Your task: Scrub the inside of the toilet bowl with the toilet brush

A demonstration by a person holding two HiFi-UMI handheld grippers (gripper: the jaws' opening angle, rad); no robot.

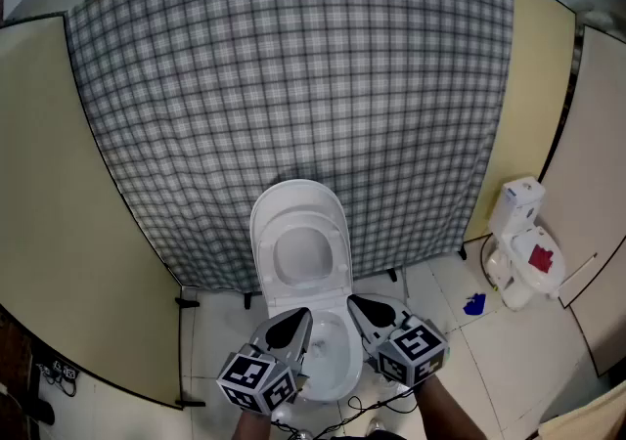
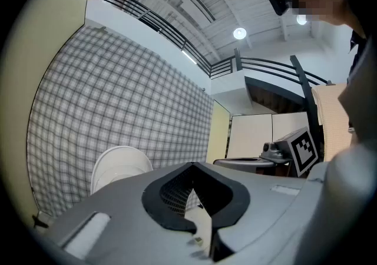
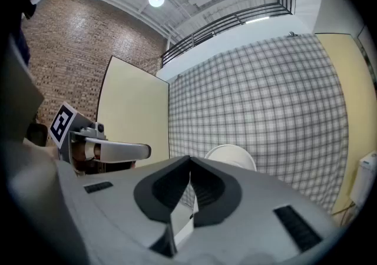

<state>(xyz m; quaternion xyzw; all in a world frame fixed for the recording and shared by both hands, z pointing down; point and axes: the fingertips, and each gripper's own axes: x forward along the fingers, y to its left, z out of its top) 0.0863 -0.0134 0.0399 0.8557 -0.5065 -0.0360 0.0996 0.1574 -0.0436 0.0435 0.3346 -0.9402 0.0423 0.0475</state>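
Between two yellow panels (image 1: 59, 233), one toilet (image 1: 298, 213) is standing against a checked cloth (image 1: 293, 86), its lid and seat raised and its bowl (image 1: 331, 345) lying open just below my two tongs. I am holding the left tongs (image 1: 291, 329) and the right tongs (image 1: 377, 313) side by side over the front of the bowl, about level, both pointing toward the cloth, with my forearms coming in from the bottom edge. Both pairs of jaws are resting tip to tip with nothing caught between them.

Only the head view is showing the tiled floor, where a second, smaller white fixture (image 1: 528, 257) with a red patch is sitting by the right panel and one small blue thing (image 1: 474, 305) is lying near it.

The left gripper view, looking past the closed left tongs (image 2: 192, 169), is taking in the raised lid (image 2: 118, 166), three ceiling lamps (image 2: 239, 33), a black railing (image 2: 259, 63) and the marker cube (image 2: 306, 149) of my other tool. The right gripper view, over the closed right tongs (image 3: 189, 161), is showing the lid (image 3: 232, 156) again, one lamp (image 3: 156, 0), a brick wall (image 3: 65, 63) and the left tool's marker (image 3: 62, 123).
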